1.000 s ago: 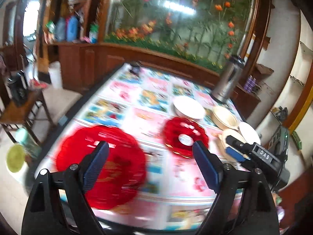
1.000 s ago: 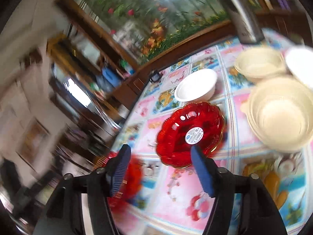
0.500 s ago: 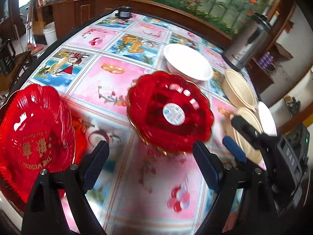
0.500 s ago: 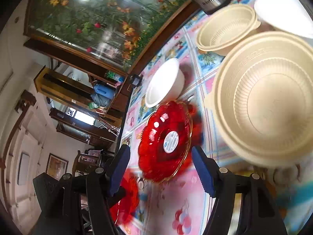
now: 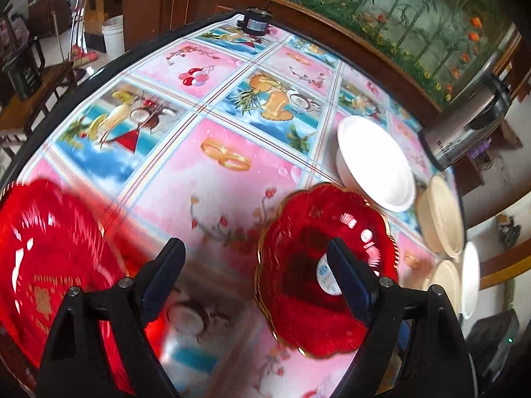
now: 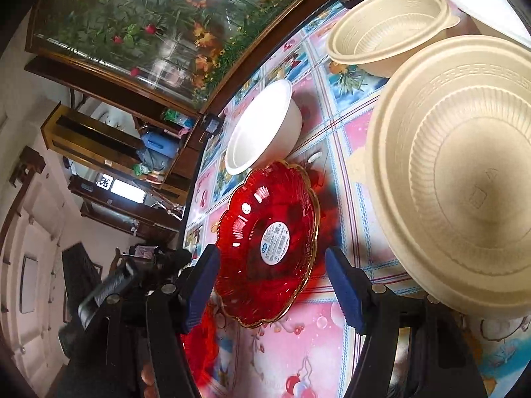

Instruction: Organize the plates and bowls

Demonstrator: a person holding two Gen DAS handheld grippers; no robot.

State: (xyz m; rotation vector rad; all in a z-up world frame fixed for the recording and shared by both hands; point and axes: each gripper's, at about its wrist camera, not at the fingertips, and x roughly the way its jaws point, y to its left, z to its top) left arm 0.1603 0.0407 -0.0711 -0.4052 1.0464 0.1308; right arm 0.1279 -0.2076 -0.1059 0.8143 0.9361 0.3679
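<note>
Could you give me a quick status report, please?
Left gripper and right gripper open, empty. Red plate untouched on table. White bowl close behind it.

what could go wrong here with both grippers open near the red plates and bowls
1. The red plate sits against the white bowl, so lifting it may nudge the bowl.
2. The big beige bowl crowds the right hand-held gripper, so a swing could knock it.

Two red plates (image 5: 318, 265) (image 5: 49, 265), two white bowls (image 5: 375, 162) (image 5: 471, 282), two beige bowls (image 6: 464, 172) (image 6: 388, 23), and one steel flask (image 5: 468, 126) sit on the worktop (image 5: 215, 132).
</note>
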